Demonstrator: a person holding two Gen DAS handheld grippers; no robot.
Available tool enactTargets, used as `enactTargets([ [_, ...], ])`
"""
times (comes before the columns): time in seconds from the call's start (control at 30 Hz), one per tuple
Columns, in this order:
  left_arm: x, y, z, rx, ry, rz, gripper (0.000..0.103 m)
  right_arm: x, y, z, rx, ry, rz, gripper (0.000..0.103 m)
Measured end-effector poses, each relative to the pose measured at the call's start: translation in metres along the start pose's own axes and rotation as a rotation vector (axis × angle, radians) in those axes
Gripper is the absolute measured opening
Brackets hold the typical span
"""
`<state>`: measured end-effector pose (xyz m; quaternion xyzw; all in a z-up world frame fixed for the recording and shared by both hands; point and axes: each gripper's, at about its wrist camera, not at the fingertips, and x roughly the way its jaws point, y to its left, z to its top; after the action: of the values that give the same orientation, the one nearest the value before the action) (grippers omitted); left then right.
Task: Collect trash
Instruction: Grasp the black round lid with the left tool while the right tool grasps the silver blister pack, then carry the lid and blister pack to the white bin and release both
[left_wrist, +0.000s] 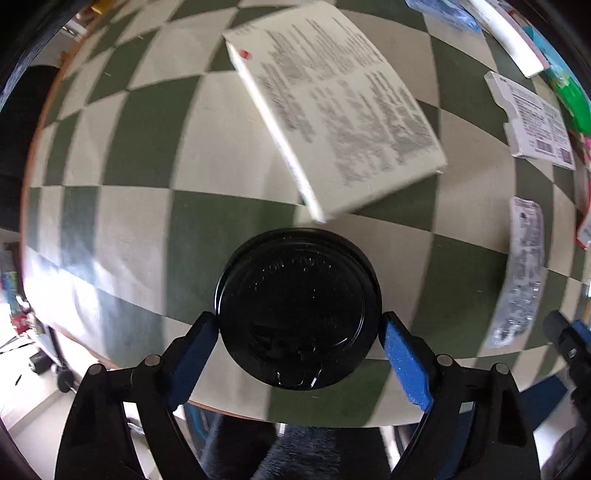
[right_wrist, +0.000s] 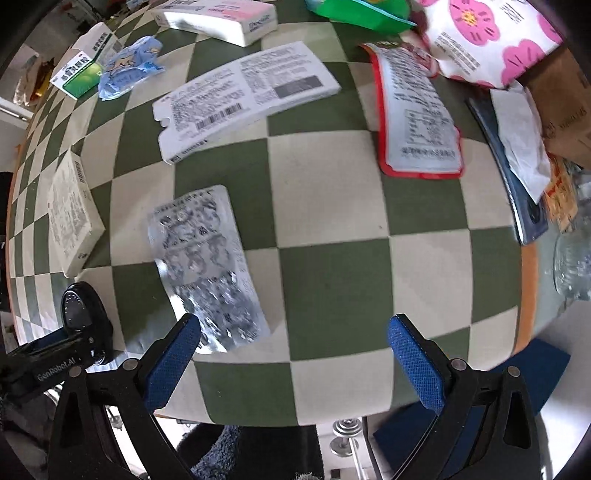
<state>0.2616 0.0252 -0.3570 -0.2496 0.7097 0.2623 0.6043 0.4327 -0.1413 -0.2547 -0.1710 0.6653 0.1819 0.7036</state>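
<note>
The left gripper (left_wrist: 298, 332) is clamped on a black plastic cup lid (left_wrist: 298, 308), its two blue pads pressed against the lid's left and right rim, so the lid sits squarely between the fingers at the near edge of the table. Whether a cup hangs beneath the lid cannot be told from above. Just beyond the lid, touching or nearly touching its far rim, lies a white printed medicine box (left_wrist: 332, 107), angled away to the far left. The right gripper (right_wrist: 293, 345) stands spread wide with nothing between its pads; its left finger hangs over the near end of a silver blister pack (right_wrist: 207, 269), which lies flat on the cloth and runs away toward the far left. In the right wrist view the lid shows again at the near left, held in the other claw. The table is covered by a green-and-cream checkered tablecloth (right_wrist: 332, 280). Farther off lie a flattened white carton (right_wrist: 240, 99) with a barcode, a red-edged snack packet (right_wrist: 417, 114) to the right, a crumpled blue wrapper (right_wrist: 129, 68) and a green-and-white medicine box (right_wrist: 83, 66) at the far left, and a pink-flowered bag (right_wrist: 491, 37) at the far right. Pale floor shows below the table's near edge.
</note>
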Motion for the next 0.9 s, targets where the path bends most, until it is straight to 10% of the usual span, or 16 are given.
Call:
enactTargets([
  [0.27, -0.014, 0.031, 0.005, -0.045, -0.010, 0.035, 0.088, 0.031, 0.047, 0.013, -0.090, 0.003, 0.029, 0.102],
  [0.5, -0.023, 0.033, 0.014, -0.055, -0.022, 0.039, 0.088, 0.053, 0.077, 0.008, -0.111, -0.042, -0.044, 0.068],
  [0.9, -0.075, 0.008, 0.011, 0.002, -0.136, 0.062, 0.088, 0.061, 0.076, 0.001, -0.116, -0.070, 0.023, 0.067],
])
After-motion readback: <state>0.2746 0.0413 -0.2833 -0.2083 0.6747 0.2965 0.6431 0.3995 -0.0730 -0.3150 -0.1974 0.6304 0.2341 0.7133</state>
